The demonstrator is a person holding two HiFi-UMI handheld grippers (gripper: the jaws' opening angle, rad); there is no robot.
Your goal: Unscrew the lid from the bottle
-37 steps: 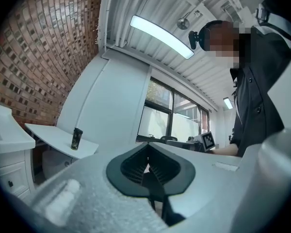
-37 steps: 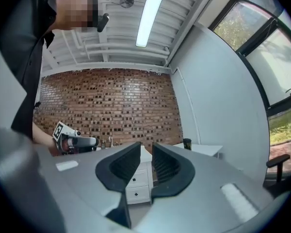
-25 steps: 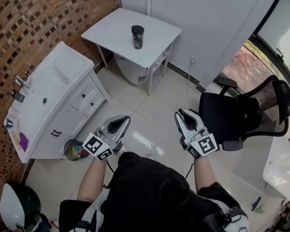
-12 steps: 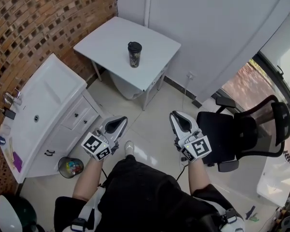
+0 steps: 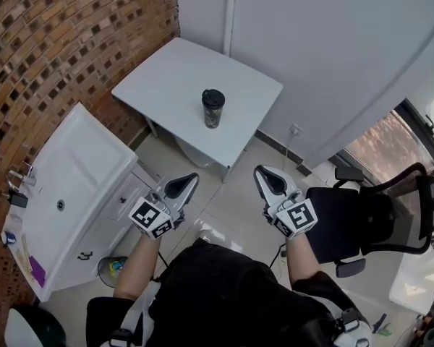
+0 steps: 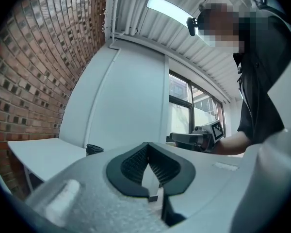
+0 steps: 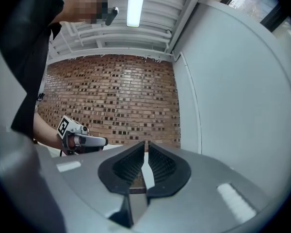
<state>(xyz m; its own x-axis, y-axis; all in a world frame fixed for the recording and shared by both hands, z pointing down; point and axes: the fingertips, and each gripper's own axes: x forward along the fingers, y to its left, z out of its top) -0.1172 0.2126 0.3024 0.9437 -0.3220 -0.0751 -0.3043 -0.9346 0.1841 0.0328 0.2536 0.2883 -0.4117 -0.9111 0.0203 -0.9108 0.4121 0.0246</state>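
My left gripper [image 6: 147, 152] has its ribbed black pads pressed together with nothing between them. My right gripper [image 7: 146, 153] is pressed shut too, only a thin slit showing lower down between its pads, and it is empty.

I hold both out level in front of my body, side by side and apart, their noses pointing forward and turned a little toward each other. Each marker cube sits at the back of its gripper, the left cube [image 5: 150, 217] and the right cube [image 5: 296, 217], facing up at my head camera. My left forearm [image 5: 135, 266] and right forearm [image 5: 301, 255] reach forward from my dark clothing, bare to the elbow, with my hands wrapped round the handles under the cubes.

Ahead of the grippers and between their lines stands the bottle [image 5: 213, 113], upright on the white table [image 5: 170, 78], near the table's nearer edge and well apart from both grippers. Its black lid [image 5: 213, 96] is on.

To my left a white sink cabinet [image 5: 65, 183] stands against the brick wall [image 5: 58, 35], with a small waste bin [image 5: 114, 268] on the floor just beside it. To my right is a black office chair [image 5: 380, 208].
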